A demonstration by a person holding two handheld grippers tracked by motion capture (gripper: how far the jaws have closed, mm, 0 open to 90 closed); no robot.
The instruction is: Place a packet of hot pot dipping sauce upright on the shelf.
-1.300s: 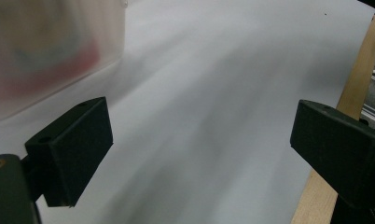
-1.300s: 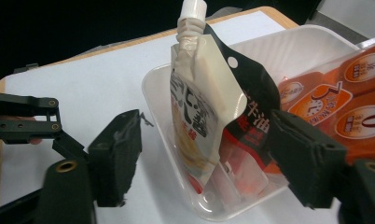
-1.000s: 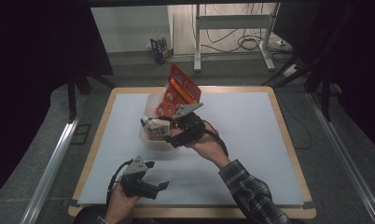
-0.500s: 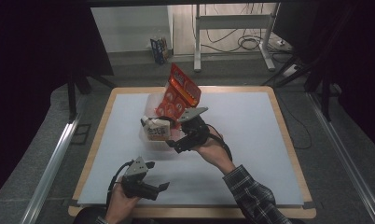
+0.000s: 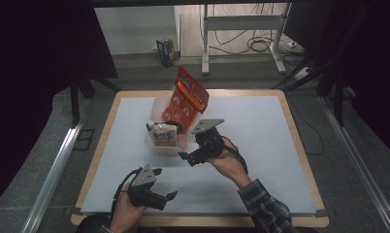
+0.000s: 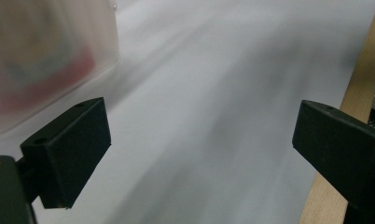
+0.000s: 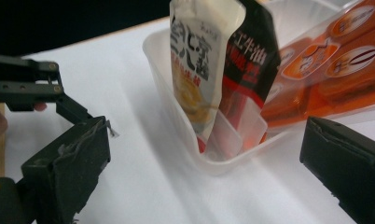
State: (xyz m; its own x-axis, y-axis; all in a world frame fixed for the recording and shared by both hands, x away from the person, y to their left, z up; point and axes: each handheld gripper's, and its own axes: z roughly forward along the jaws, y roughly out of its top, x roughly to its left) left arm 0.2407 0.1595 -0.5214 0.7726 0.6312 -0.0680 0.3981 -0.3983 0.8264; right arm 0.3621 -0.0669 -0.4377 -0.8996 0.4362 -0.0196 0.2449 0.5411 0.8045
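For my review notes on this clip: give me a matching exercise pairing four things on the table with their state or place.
Things:
1. large orange snack bag
2. clear plastic bin
3. white pouch with dark lettering
4. right tongs

States:
a. holds the packets
b. open, empty, beside the bin
c. leans out over the bin's far rim
d. stands upright at the bin's near end

Pairs: 1-c, 2-a, 3-d, 4-b

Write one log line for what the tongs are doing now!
right tongs: open, just released, beside bin | left tongs: open, idle | packets: standing in bin
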